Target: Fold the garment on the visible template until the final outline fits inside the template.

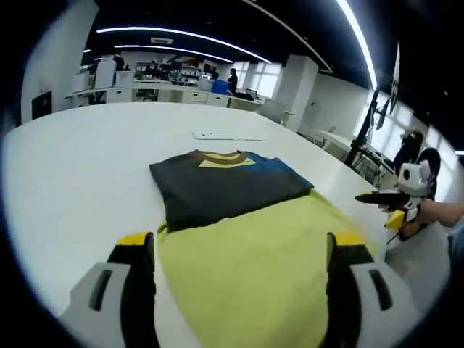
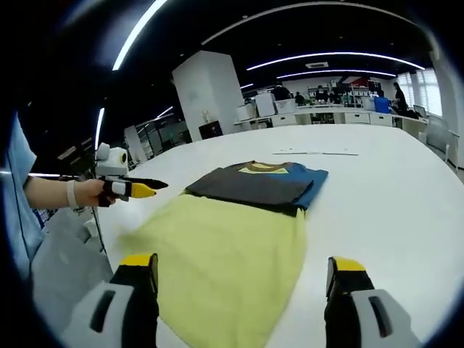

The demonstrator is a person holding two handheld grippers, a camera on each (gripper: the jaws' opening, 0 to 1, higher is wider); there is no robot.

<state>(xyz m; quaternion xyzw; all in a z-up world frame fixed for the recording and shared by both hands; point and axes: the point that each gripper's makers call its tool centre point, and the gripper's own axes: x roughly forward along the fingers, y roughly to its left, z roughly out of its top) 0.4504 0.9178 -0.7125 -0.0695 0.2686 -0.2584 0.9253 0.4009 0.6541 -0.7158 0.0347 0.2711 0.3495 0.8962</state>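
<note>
Soft, limp dark garment (image 1: pixel 228 185), folded on the yellow template (image 1: pixel 254 268) atop the white table (image 1: pixel 80 167), best pinched at an edge; left gripper (image 1: pixel 239 250) and right gripper (image 2: pixel 243 272) both spread wide, empty.

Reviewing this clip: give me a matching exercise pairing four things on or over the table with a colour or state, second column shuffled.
1. garment
2. template
3. left gripper
4. right gripper

a. yellow-green sheet, flat
b. jaws wide apart over the sheet
c. dark, folded, partly on the sheet's far end
d. jaws together, held off the table's edge

Pairs: 1-c, 2-a, 3-d, 4-b
</note>
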